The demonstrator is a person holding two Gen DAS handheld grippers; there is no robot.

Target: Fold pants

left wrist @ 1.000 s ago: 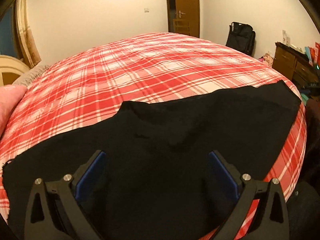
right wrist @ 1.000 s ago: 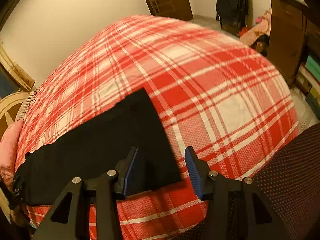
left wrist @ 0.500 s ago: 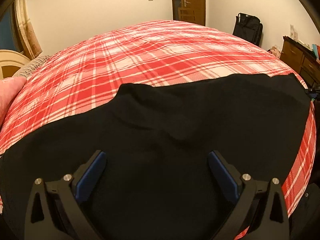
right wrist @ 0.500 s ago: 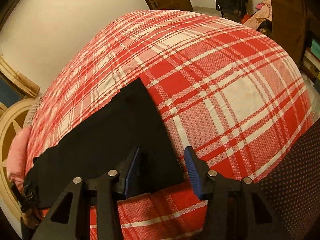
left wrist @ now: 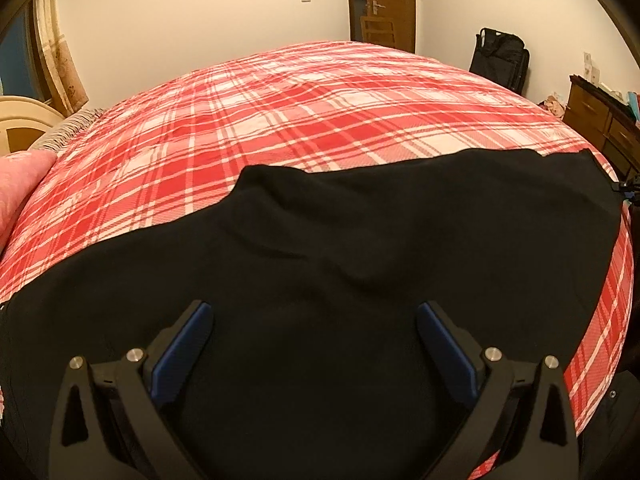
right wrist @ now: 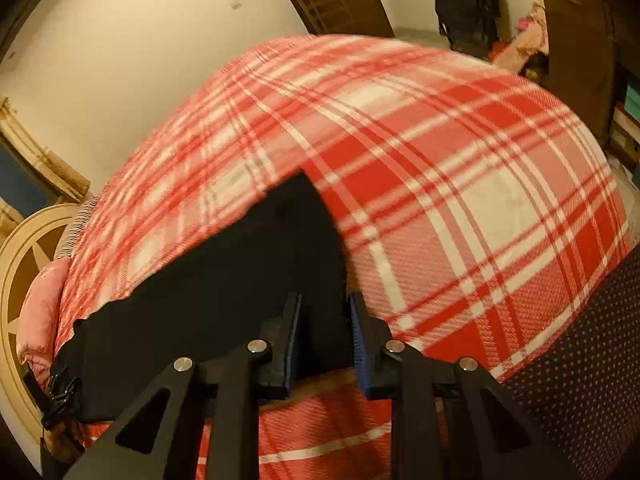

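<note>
Black pants (left wrist: 360,264) spread flat on a red checked bedcover (left wrist: 304,112), along the near edge of the bed, one end reaching toward a pink pillow (right wrist: 40,312) and the other end lying under the right tongs. Soft, thin and light by the look, with shallow wrinkles near the middle; likely to sag and slide when lifted, so best taken at corners or along a hem, both layers pinched together. Right tongs (right wrist: 324,336) closing now over the near corner of the cloth, the fabric between the blue pads, which do not yet clearly press on it. Left tongs (left wrist: 312,344) wide open above the middle of the pants, nothing gripped, only hovering over the dark surface. Hard to make out: seams, waistband and leg division, all lost in the uniform black; not possible to say which end is the waist. Lower edge of the pants cut off behind the left tongs. Right view blurred. Behind the bed, a wooden door (left wrist: 382,4), a dark bag (left wrist: 500,60) at the wall, and a dresser (left wrist: 600,120) partly cut by the frame.
</note>
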